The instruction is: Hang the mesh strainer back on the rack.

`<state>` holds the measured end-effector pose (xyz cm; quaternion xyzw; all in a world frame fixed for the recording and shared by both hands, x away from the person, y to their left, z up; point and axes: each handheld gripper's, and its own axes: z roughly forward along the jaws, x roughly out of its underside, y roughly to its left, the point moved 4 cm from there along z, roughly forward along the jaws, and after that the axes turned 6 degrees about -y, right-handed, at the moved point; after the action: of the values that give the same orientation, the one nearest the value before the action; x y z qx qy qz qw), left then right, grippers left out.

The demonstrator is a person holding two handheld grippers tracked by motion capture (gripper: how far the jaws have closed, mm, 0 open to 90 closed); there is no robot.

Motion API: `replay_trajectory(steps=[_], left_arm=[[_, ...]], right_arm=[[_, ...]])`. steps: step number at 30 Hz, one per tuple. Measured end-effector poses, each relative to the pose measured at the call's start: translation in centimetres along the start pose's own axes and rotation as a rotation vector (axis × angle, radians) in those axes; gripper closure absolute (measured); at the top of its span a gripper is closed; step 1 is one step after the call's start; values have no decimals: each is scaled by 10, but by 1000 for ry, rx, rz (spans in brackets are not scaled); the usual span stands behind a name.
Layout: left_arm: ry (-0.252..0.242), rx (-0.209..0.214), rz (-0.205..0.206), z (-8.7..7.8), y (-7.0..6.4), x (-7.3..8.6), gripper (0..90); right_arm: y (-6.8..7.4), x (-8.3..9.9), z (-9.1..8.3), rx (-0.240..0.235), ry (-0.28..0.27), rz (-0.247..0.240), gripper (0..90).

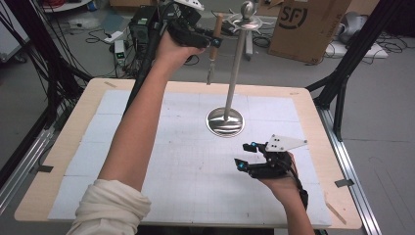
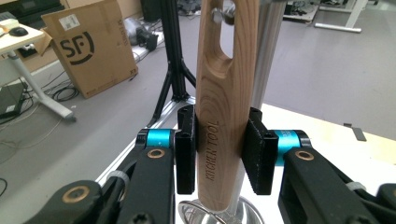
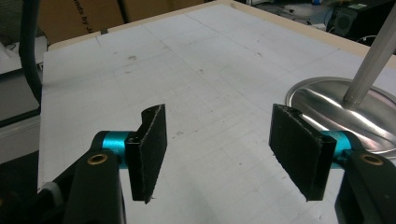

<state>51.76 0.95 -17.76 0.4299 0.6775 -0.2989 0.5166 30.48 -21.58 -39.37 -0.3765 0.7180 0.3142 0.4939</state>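
While the left hand-held gripper (image 2: 218, 156) pinches a wooden handle (image 2: 224, 107) stamped "KITCHEN TOOL", the high view reveals its fork tines (image 1: 210, 74) beside the steel stand (image 1: 234, 78); the right hand-held gripper (image 3: 229, 154) hovers spread above the surface (image 3: 187, 70).

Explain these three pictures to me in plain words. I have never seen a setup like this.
There is no robot: a person holds a two-jaw gripper in each hand. The high view looks down on the table; the other two pictures come from cameras riding on each gripper. On the table stands a metal stand with a round base. The left gripper, raised near the stand's top, is shut on a wooden-handled kitchen tool. The right gripper hangs open above the white mat, holding nothing.
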Motion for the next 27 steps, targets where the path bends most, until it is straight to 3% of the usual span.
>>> replay_trajectory(steps=[6,11,16,20,27], left_arm=[[3,-7,6,4,-2,2,674],[11,-32,3,3,-4,3,556],[15,-22,3,0,-7,10,534],[28,0,-26,-4,-9,15,495],[-16,-2,-38,-16,-14,18,458]], right_arm=[[0,0,0,1,-1,1,365],[1,0,0,-1,2,-2,365],[2,0,1,-2,4,-6,365],[2,0,2,-5,8,-8,365],[4,1,5,-4,16,-11,365]])
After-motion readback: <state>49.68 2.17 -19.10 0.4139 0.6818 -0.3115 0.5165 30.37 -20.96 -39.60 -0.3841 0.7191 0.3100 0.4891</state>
